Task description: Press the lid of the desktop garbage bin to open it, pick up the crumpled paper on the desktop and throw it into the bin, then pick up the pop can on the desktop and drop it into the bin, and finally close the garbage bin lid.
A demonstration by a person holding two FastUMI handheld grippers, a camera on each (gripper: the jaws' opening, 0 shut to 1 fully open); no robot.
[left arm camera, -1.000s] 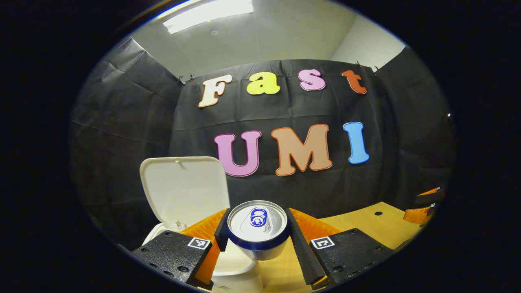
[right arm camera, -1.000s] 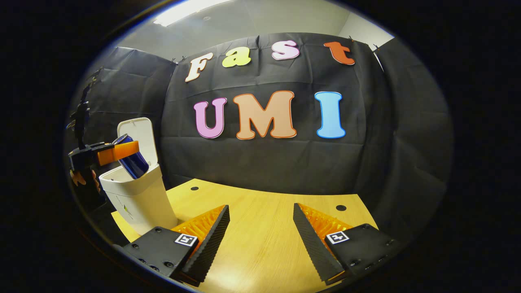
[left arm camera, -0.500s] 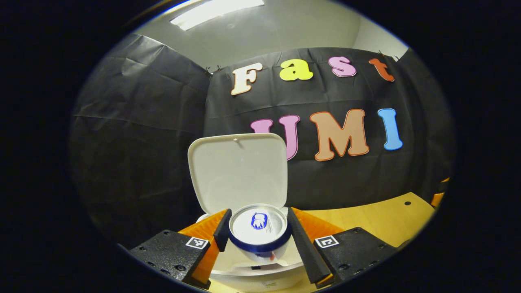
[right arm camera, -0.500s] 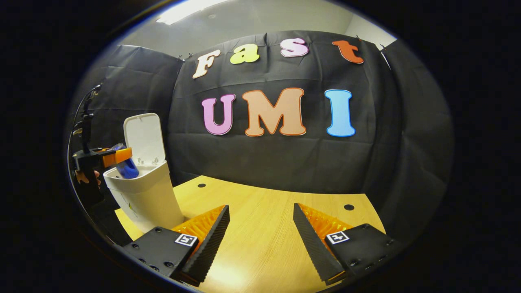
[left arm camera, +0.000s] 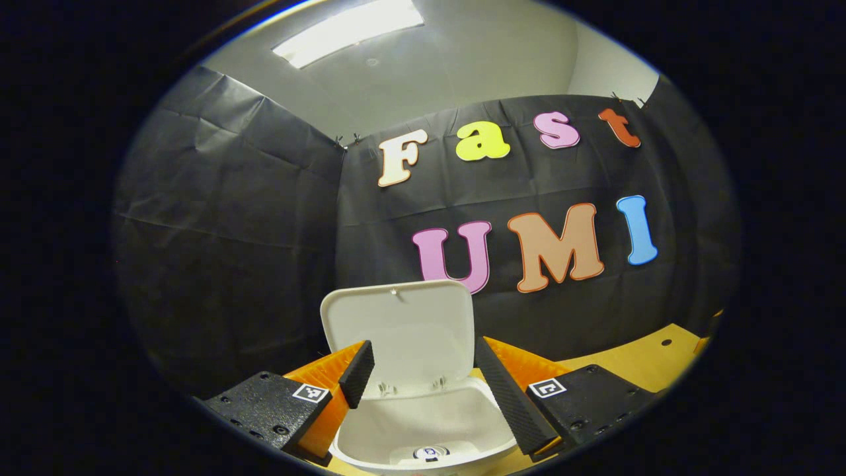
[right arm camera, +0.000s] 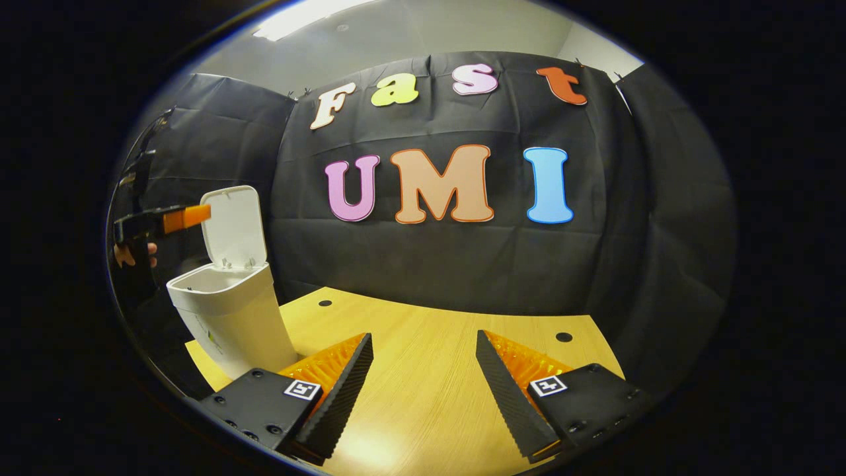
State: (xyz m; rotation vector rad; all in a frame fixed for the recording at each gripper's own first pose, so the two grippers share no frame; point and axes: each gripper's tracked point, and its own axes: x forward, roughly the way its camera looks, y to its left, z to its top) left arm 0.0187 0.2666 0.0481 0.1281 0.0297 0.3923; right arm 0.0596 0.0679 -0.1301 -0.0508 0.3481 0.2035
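The pop can (left arm camera: 429, 453), gripped half a second ago, has been released by the left tool (left arm camera: 423, 380), now spread apart above the bin (left arm camera: 423, 423), and lies inside. The right tool (right arm camera: 423, 377) hangs unclenched, empty. Only the raised lid (left arm camera: 400, 330) is left to be closed.

- White desktop garbage bin (right arm camera: 231, 317) stands upright near the bench's (right arm camera: 429, 370) left edge, its lid (left arm camera: 398, 330) hinged up and open.
- Pop can (left arm camera: 429, 453) lies inside the bin, silver top showing.
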